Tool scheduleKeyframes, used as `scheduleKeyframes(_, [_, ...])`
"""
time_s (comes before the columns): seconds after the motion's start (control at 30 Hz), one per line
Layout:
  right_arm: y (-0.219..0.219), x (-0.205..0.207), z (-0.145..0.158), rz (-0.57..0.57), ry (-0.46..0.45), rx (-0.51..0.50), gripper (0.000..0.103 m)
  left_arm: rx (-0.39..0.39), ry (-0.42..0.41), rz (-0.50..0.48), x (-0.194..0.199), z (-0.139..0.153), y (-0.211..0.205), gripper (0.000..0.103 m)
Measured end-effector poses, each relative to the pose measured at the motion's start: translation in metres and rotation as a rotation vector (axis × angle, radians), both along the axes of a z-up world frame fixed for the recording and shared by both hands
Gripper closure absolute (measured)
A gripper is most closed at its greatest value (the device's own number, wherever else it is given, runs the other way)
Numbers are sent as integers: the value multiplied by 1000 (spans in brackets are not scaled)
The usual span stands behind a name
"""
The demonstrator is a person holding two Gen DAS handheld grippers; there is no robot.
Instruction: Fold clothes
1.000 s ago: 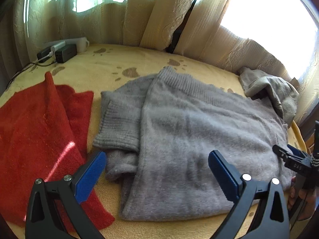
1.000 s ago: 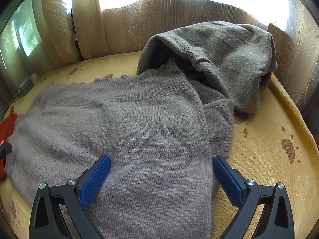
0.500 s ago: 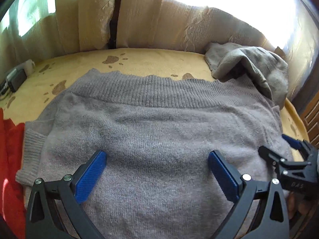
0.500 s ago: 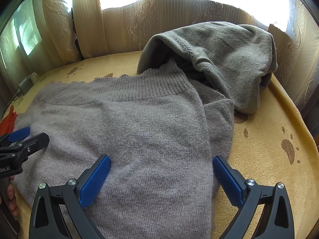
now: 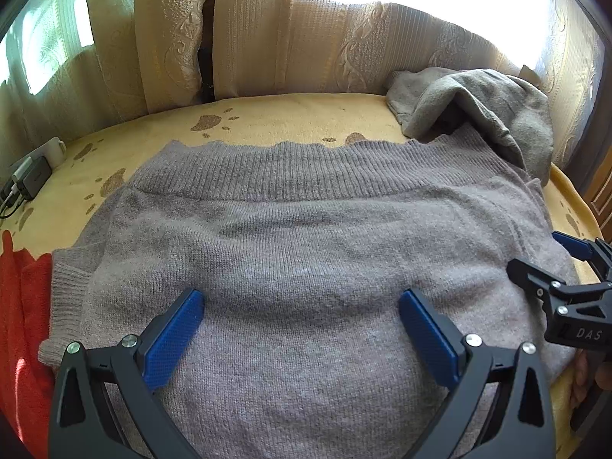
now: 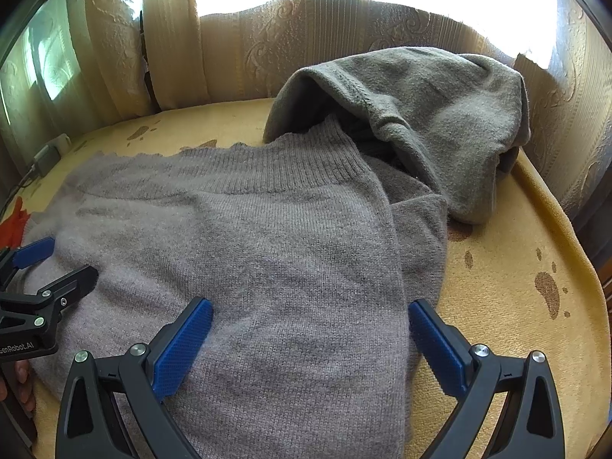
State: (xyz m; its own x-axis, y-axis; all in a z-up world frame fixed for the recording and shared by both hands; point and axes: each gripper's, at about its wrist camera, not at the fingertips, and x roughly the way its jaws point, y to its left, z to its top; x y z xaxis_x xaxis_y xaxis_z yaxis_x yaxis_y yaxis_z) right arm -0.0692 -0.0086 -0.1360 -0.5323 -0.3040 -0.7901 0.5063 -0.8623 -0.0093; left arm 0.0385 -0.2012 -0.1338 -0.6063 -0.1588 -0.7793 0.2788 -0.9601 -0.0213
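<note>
A grey knitted sweater [image 5: 306, 252] [image 6: 244, 244] lies spread flat on the yellow blanket, its ribbed hem towards the curtains. Hovering over the sweater's near part, my left gripper [image 5: 300, 315] is open with nothing between its blue pads. My right gripper [image 6: 310, 323] is open too, over the sweater's right edge, where a folded sleeve lies underneath. Each gripper shows in the other's view: the right gripper [image 5: 543, 256] at the right edge, the left gripper [image 6: 57, 260] at the left edge. A second grey garment [image 5: 482, 111] [image 6: 432, 122] lies crumpled at the far right.
A red cloth [image 5: 19, 306] lies to the sweater's left. A charger block with cables [image 5: 30, 179] sits at the far left by the curtains [image 5: 248, 38]. The yellow paw-print blanket [image 6: 516, 267] shows bare to the right, and a wooden edge is beyond it.
My left gripper has swung right, from above the red cloth and sweater's left edge to over the sweater's middle. The right gripper has stayed where it was. Both remain open.
</note>
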Motion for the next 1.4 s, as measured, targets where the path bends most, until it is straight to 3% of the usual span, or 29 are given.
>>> scheduleKeyframes(1.23, [12,5,6,1,-16,-17,0,-5,8,13,1,2,2,0])
scheduleKeyframes(1.4, [12,6,6,1,-16,-17,0,-75,17,75,8,10,3,0])
